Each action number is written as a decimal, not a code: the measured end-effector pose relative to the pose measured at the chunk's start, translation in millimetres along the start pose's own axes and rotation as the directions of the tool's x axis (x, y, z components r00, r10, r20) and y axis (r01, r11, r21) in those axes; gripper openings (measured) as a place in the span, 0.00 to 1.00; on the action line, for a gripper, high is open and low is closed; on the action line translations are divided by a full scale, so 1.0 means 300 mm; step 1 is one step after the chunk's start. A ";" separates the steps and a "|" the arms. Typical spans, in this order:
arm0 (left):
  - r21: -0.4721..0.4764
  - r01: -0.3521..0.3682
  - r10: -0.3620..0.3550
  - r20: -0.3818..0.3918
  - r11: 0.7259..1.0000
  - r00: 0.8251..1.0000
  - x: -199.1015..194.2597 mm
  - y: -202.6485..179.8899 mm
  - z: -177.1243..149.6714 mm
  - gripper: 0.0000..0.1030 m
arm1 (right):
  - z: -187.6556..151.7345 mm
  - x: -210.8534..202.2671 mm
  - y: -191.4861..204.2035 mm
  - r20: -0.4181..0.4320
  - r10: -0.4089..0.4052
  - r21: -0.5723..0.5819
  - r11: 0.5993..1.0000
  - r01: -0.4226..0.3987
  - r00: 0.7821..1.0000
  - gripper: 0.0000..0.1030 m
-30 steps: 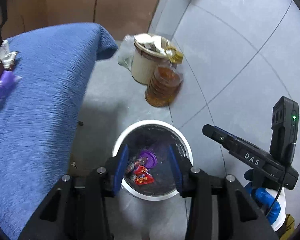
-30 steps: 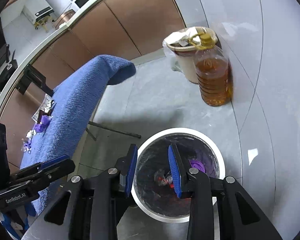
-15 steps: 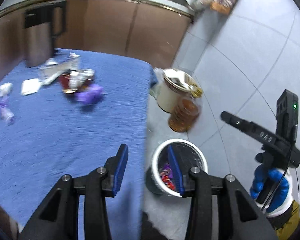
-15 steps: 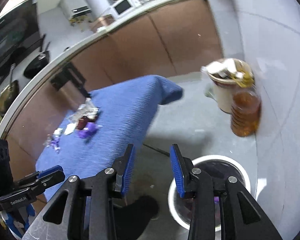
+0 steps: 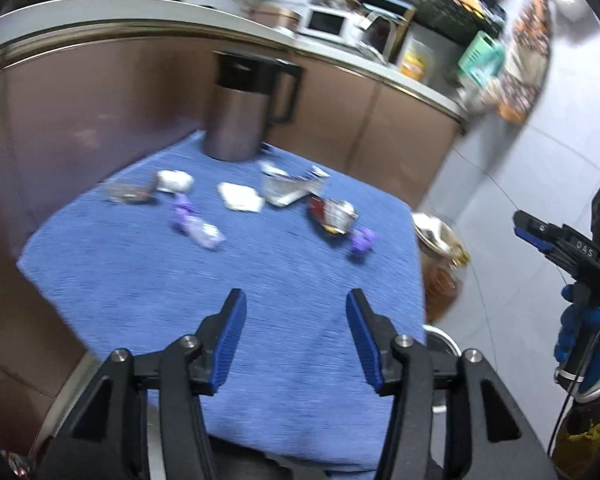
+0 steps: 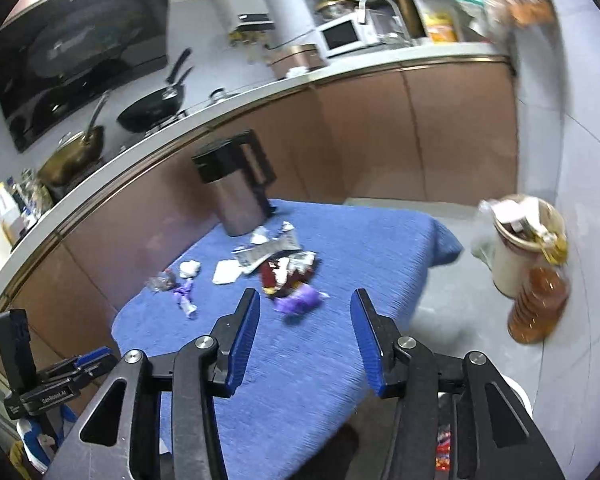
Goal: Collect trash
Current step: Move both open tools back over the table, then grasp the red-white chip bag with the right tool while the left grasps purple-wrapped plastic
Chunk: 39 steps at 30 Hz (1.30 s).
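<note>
Hovering over the near edge of the blue tablecloth point(image 5: 260, 280), the left gripper point(image 5: 296, 312) has its jaws opening, nothing between the blue pads. Right gripper point(image 6: 304, 312) likewise: jaws opening, empty, above the same cloth; its fingers partly block the view of the near table edge. Each tool shows in the other's view, off to the side, gripped by a blue-gloved hand point(image 5: 584, 340). White rim of the trash bin point(image 6: 520, 394) peeks out low on the floor beside the table, mostly hidden behind the right gripper's finger. Mid-table lies the trash, well ahead of both grippers: a purple wrapper point(image 6: 300, 300) nearest, a red-and-silver wrapper point(image 6: 284, 272) just behind it, a second purple wrapper point(image 5: 196, 226) to the left, white crumpled paper point(image 5: 240, 196), a silvery torn packet point(image 5: 288, 188). Far edge: 1 steel jug with black lid point(image 5: 244, 112), upright. On the floor right of the table, an oil bottle point(image 6: 538, 304) stands touching a full cream-coloured bin point(image 6: 508, 252). Beyond, brown cabinets point(image 6: 380, 128) and a counter with pans and a microwave point(image 6: 344, 34). Frames are motion-blurred.
</note>
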<state>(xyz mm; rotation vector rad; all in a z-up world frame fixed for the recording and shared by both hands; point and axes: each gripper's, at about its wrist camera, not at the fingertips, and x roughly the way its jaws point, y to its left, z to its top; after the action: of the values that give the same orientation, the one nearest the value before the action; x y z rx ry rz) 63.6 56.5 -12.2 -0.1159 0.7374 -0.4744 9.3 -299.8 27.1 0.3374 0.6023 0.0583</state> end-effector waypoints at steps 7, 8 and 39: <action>-0.099 -0.065 0.067 0.020 0.993 0.998 -0.019 0.199 -0.012 0.49 | 0.046 0.099 0.142 -0.036 0.048 -0.063 0.997 -0.050 0.998 0.50; -0.115 -0.069 0.071 0.013 0.991 0.997 -0.010 0.227 -0.016 0.49 | 0.047 0.115 0.148 -0.041 0.050 -0.064 0.997 -0.053 0.998 0.50; -0.153 -0.172 0.155 -0.115 0.973 0.981 0.551 0.428 0.222 0.55 | 0.118 0.916 -0.037 -0.269 0.046 0.032 0.999 -0.039 0.962 0.55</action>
<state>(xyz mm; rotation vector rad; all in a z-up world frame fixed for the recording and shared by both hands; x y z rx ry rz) 262.2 91.2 -99.5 -0.1828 0.8788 -0.2633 255.4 -279.0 -99.1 0.3713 0.8673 0.1391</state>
